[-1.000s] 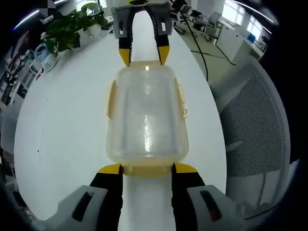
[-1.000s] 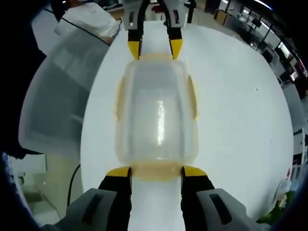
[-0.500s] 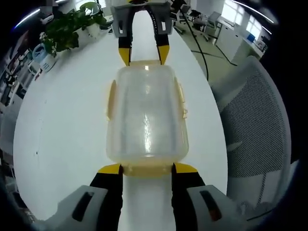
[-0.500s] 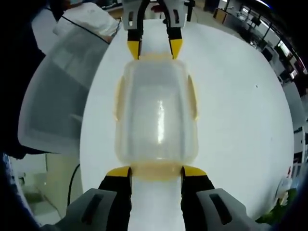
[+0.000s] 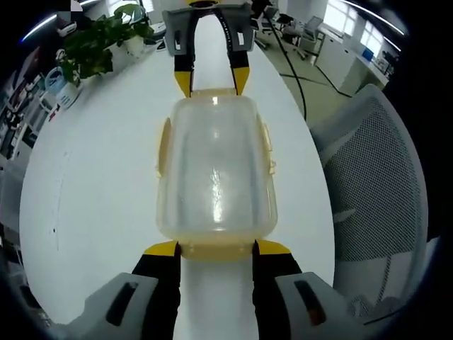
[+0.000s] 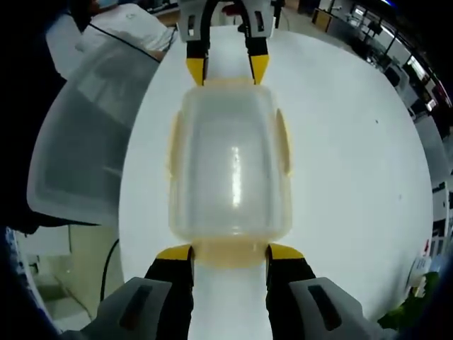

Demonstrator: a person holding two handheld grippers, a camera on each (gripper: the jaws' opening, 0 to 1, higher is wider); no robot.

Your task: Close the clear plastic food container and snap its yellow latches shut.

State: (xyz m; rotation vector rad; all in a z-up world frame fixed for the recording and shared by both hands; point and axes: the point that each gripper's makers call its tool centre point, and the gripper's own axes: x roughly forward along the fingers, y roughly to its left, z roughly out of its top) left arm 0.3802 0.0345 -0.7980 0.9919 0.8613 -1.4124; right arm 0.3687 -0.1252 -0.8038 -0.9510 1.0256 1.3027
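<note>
Now bracketing the clear plastic food container (image 5: 216,173) at 6 and 12 o'clock on the desk (image 5: 92,184), left hand-held gripper (image 5: 216,249) and right hand-held gripper (image 6: 229,253) both gaping wide, clamping nothing.

clear food container (image 5: 216,170) on the white table (image 5: 92,177)
lid on, yellow latches (image 6: 283,142) lying flat along its sides.

I'm working in an open-plan office: past the long white worktop (image 5: 99,177) I see rows of desks with monitors (image 5: 304,28) under bright windows. A grey mesh office chair (image 5: 375,191) sits just beside the worktop, a cable (image 5: 294,67) trails across the floor, and a potted green plant (image 5: 95,42) stands at the far end.
</note>
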